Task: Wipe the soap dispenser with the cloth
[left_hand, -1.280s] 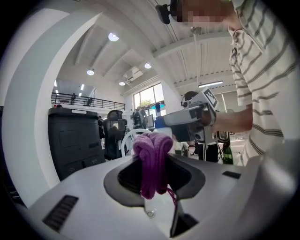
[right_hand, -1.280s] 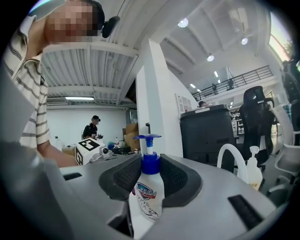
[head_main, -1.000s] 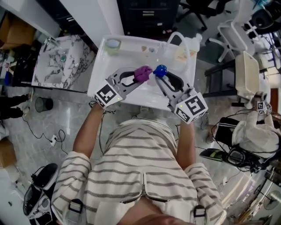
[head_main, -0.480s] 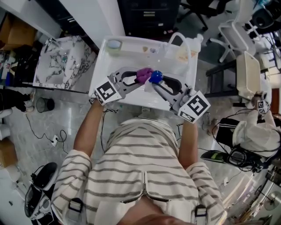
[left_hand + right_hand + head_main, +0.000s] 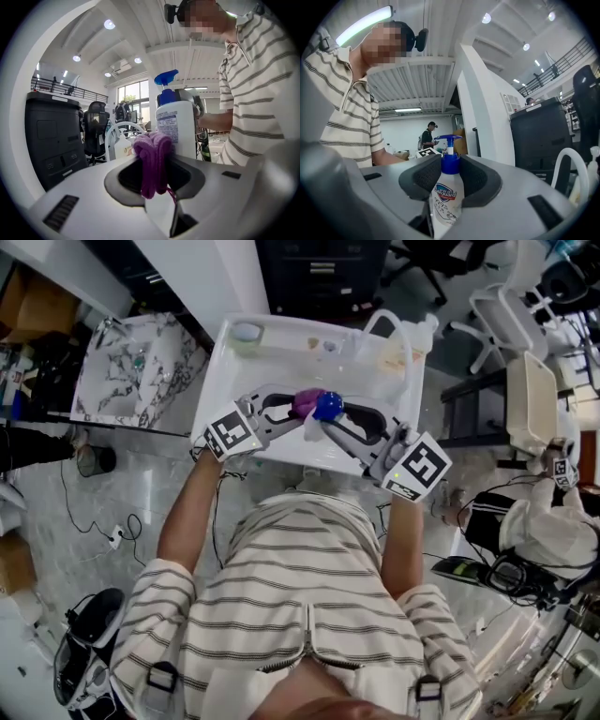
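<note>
My left gripper [image 5: 298,407] is shut on a bunched purple cloth [image 5: 306,400], which fills the space between its jaws in the left gripper view too [image 5: 153,159]. My right gripper [image 5: 325,422] is shut on the soap dispenser [image 5: 316,427], a white bottle with a blue pump [image 5: 327,406]. The right gripper view shows the bottle [image 5: 446,199] held upright between the jaws. Both are held up over the white sink [image 5: 225,362]. The cloth sits against the dispenser's upper part; in the left gripper view the bottle [image 5: 177,125] stands right behind the cloth.
On the sink's far rim are a small cup [image 5: 244,332], a curved white spout [image 5: 382,326] and a white bottle [image 5: 427,329]. A marble counter [image 5: 131,371] lies to the left. Chairs and cables crowd the floor to the right [image 5: 530,399].
My right gripper has carried the dispenser leftward until its blue pump meets the purple cloth. The left gripper has shifted only slightly.
</note>
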Demonstrator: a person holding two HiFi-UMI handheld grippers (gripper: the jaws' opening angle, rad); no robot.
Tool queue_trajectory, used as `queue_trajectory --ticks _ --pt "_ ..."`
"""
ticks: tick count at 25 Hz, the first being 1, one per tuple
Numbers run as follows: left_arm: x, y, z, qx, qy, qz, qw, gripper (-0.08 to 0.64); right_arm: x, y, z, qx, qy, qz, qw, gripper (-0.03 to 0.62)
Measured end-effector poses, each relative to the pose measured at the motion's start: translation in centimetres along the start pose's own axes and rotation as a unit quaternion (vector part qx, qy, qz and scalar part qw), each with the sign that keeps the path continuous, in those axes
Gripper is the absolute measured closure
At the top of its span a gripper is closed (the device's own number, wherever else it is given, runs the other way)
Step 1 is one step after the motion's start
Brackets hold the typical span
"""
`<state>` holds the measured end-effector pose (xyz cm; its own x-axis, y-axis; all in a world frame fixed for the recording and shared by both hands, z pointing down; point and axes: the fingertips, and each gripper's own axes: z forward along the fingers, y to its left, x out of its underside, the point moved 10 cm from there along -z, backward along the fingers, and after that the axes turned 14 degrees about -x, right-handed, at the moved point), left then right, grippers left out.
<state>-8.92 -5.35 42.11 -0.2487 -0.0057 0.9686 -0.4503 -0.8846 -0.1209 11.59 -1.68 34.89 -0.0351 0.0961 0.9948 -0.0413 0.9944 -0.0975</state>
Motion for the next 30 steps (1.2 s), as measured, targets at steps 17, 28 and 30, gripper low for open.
queue_trajectory --ticks 17,28,30 --pt "1.5 -1.3 -1.3 0.009 0.014 -0.049 0.9987 0.446 0.0 0.6 -0.2 0.005 -0.033 0.018 0.999 0.457" --pt "1.6 -1.9 -3.3 -0.018 -0.001 -0.086 0.9961 0.446 0.2 0.6 0.3 0.025 -0.025 0.024 0.999 0.457" --pt "1.6 -2.1 -3.5 -0.024 -0.010 -0.097 0.9949 0.446 0.4 0.7 0.3 0.030 -0.024 0.022 0.999 0.457"
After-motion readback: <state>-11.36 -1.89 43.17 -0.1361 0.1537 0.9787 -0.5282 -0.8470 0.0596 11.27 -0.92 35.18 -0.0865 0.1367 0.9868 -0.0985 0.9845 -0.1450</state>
